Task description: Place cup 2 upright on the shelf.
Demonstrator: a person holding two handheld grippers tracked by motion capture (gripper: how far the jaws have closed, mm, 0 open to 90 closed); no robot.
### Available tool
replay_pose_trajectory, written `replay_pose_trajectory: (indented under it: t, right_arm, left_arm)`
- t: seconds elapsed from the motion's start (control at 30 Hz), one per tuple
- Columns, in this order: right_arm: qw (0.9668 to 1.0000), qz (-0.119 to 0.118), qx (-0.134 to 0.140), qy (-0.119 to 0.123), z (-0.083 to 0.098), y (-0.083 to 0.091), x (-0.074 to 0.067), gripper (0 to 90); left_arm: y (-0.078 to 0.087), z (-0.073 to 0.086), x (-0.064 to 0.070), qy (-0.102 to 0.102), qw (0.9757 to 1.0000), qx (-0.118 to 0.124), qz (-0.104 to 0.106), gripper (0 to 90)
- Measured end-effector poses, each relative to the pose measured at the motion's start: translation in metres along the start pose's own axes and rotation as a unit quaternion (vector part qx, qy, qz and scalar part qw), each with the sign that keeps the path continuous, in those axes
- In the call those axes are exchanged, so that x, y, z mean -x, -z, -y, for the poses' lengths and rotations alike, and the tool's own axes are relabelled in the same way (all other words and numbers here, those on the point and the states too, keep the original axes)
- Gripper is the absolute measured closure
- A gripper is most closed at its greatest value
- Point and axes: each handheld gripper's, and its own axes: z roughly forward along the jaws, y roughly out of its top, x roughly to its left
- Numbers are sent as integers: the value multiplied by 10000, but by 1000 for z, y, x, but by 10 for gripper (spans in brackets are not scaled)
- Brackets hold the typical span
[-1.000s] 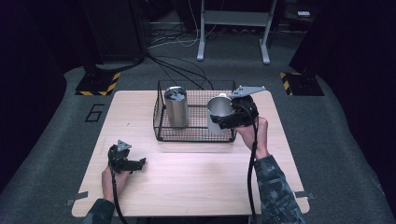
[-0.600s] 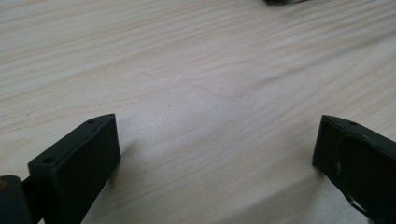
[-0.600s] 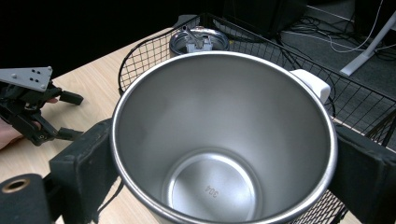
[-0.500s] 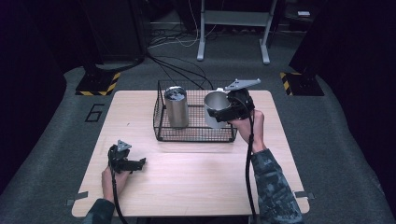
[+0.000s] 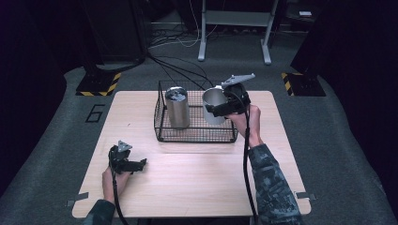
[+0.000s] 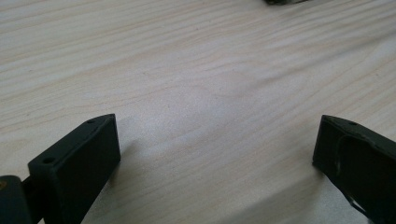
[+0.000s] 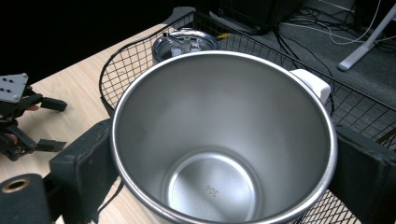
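Note:
My right gripper (image 5: 224, 107) is shut on an open steel cup (image 5: 213, 106), holding it above the right half of a black wire basket (image 5: 195, 137). In the right gripper view I look down into the empty cup (image 7: 219, 154), a jaw pressed to each side. A second steel tumbler with a lid (image 5: 177, 107) stands upright in the basket's left half, its lid (image 7: 185, 43) visible beyond the cup. My left gripper (image 5: 136, 165) rests on the table near the front left, jaws wide apart with bare wood between them (image 6: 215, 140).
The wooden table (image 5: 197, 183) is bare wood in front of the basket. A small white piece (image 7: 312, 83) shows just behind the cup's rim. Cables and a metal stand's legs lie on the dark floor behind the table.
My right gripper has carried the cup left and slightly up, from the basket's right edge to over its right half. The left gripper has stayed put.

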Motion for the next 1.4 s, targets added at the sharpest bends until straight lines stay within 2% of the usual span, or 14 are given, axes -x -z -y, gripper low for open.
replay_pose_trajectory:
  t: [0.33, 0.7, 0.8, 0.97, 1.0, 1.27, 1.3, 1.33, 1.4]
  right_arm:
    - [9999, 39, -127, -1, -4, -14, 6, 61]
    - [9994, 135, -266, -172, -2, -30, 15, 61]
    - [9995, 167, -260, -118, -2, -35, 18, 61]
    - [9989, 227, -343, -242, 0, -43, 22, 61]
    - [9989, 223, -361, -206, 0, -45, 23, 61]
    - [9987, 251, -360, -259, 0, -47, 24, 61]
    - [9980, 297, -480, -284, 3, -58, 30, 61]
    - [9976, 300, -512, -364, 4, -62, 30, 61]
    - [9973, 308, -566, -356, 5, -66, 31, 61]
  left_arm:
    - [0, 0, 0, 6, 10000, -7, 0, 5]
    - [0, 0, 0, 15, 10000, -21, 10, 4]
    - [0, 0, 0, 7, 10000, -15, 4, 5]
    - [0, 0, 0, 10, 10000, -15, 11, 5]
    - [0, 0, 0, 13, 10000, -20, 10, 5]
    - [0, 0, 0, 13, 10000, -19, 9, 5]
    - [0, 0, 0, 15, 10000, -20, 10, 5]
    - [0, 0, 0, 10, 10000, -15, 11, 5]
    - [0, 0, 0, 11, 10000, -15, 10, 5]
